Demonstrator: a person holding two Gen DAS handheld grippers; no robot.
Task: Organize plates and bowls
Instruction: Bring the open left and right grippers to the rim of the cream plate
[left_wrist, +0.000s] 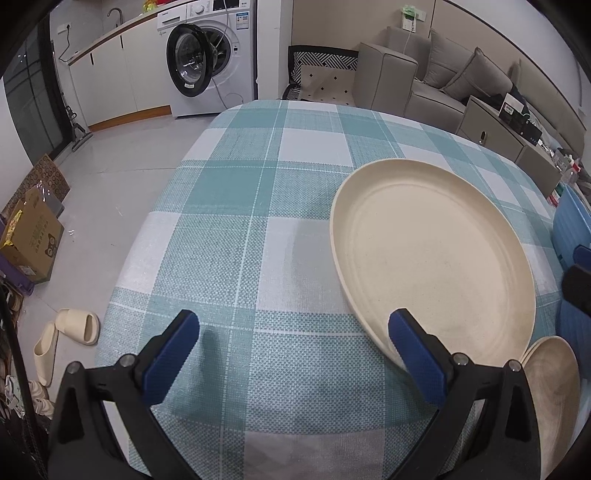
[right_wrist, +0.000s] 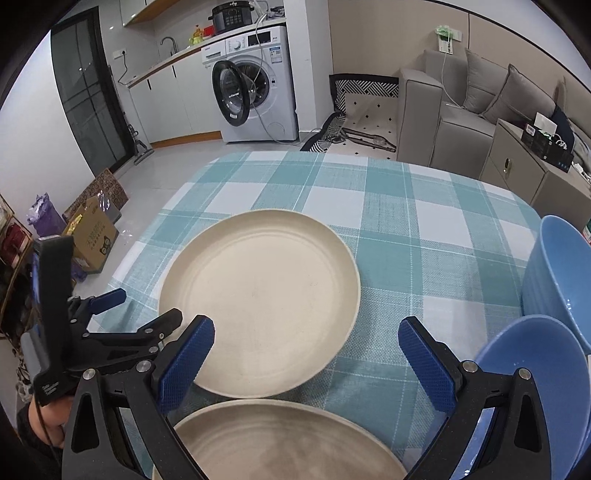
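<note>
On checked-cloth surface (right_wrist: 424, 236), w/ both left tongs (left_wrist: 293, 341) & right tongs (right_wrist: 306, 349) released & empty, far cream plate (right_wrist: 260, 299) lies beside near cream plate (right_wrist: 284, 439), blue bowls (right_wrist: 554, 387) at right: prob. pre-grasp, next pinch far plate's rim & stack.

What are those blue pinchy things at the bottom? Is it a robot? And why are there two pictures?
No robot: a person holds a pinching tool in each hand. A camera rides on each tool, so you get two pictures. One looks past the left gripper, one past the right gripper. Both are open and hold nothing. On the checked tablecloth lie a big cream plate, a second plate nearer the camera, and two blue bowls at the right. In the right picture you can also see the left tool from the side.
</note>
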